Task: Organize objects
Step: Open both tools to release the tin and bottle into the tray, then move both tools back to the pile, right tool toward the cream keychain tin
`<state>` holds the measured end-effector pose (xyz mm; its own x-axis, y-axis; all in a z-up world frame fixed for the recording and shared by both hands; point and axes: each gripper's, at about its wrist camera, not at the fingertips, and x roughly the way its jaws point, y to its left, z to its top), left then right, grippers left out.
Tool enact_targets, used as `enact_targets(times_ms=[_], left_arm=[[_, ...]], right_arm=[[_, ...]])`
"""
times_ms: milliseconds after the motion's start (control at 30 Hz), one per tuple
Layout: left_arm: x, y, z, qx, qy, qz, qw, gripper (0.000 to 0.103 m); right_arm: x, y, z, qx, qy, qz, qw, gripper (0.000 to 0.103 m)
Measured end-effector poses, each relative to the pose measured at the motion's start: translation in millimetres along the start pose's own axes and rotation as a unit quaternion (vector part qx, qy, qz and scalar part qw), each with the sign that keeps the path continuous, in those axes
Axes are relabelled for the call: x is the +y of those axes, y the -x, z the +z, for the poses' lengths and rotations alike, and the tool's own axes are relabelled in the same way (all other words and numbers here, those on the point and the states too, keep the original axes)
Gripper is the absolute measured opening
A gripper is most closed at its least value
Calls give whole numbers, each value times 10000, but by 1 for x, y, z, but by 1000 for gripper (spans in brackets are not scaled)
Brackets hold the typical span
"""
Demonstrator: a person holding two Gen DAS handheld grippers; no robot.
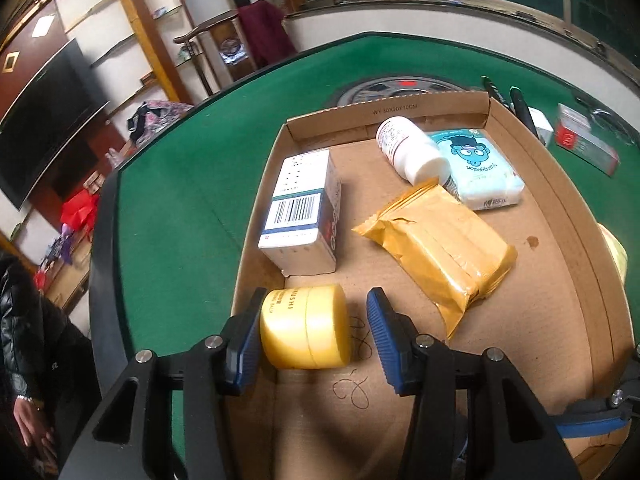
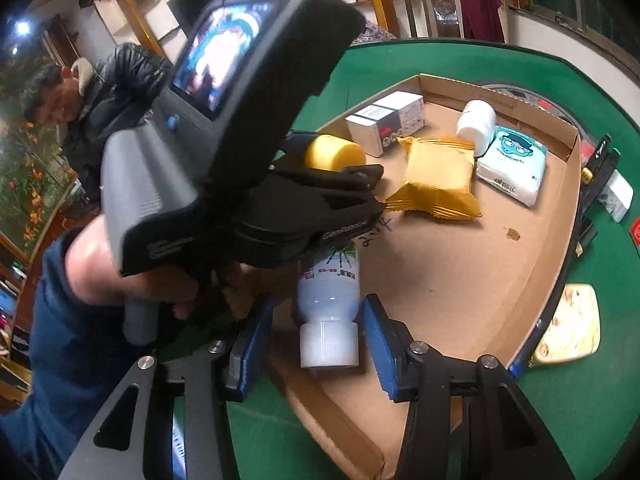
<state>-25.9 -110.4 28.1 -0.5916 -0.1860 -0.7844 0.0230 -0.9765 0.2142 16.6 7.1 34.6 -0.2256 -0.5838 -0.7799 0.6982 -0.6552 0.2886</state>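
Cardboard tray (image 1: 560, 184) sits under both tools: the left gripper (image 1: 316, 334) stands released around a yellow jar (image 1: 306, 326) touching one pad, the right gripper (image 2: 318, 340) released around a white bottle (image 2: 330, 312), so withdraw straight back.

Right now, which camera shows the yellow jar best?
The left wrist view: the yellow jar lies whole between the left gripper fingers, lettering visible. The right wrist view shows only its top behind the left gripper body.
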Motion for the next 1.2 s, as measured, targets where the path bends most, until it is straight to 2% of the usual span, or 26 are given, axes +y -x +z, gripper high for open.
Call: enact_targets(times_ms=[167, 333, 400, 500, 567, 633, 733, 800, 867, 933, 1000, 1067, 1200], left_arm=[[5, 1, 3, -54, 251, 51, 9997, 49], [1, 14, 10, -261, 315, 463, 9981, 49], [2, 23, 14, -331, 493, 356, 9976, 50], [0, 34, 17, -414, 558, 369, 9969, 56], [-4, 41, 19, -465, 581, 302, 9968, 67], [-13, 50, 18, -515, 631, -6, 9967, 71], [-28, 60, 20, -534, 616, -314, 9962, 71], [-47, 69, 20, -574, 429, -572, 9958, 71], [-69, 79, 15, -593, 219, -890, 9940, 71], [-91, 92, 10, -664, -44, -1449, 9872, 71], [-111, 103, 4, -733, -335, -1826, 9799, 71], [-136, 107, -4, -637, -765, -2343, 9671, 71], [-171, 86, -16, -191, -1359, -2375, 9616, 69]], right_arm=[[-6, 31, -1, -364, -5, -41, 9993, 54], [-26, 67, -3, -758, -117, 254, 9967, 57], [-38, 77, -4, -845, -215, 342, 9956, 57], [-61, 93, -3, -990, -516, 455, 9927, 57], [-73, 101, -3, -1101, -703, 393, 9906, 57], [-94, 106, -5, -1180, -1023, 371, 9870, 57], [-128, 104, -10, -1132, -1592, 289, 9803, 57], [-142, 101, -12, -1058, -1751, 48, 9788, 57], [-155, 100, -17, -1017, -1958, 18, 9754, 57], [-165, 101, -20, -1025, -2071, 33, 9729, 57], [-171, 105, -23, -1077, -2148, -21, 9707, 57], [-176, 108, -24, -1114, -2215, 5, 9688, 57], [-179, 112, -26, -1159, -2252, -29, 9674, 57]])
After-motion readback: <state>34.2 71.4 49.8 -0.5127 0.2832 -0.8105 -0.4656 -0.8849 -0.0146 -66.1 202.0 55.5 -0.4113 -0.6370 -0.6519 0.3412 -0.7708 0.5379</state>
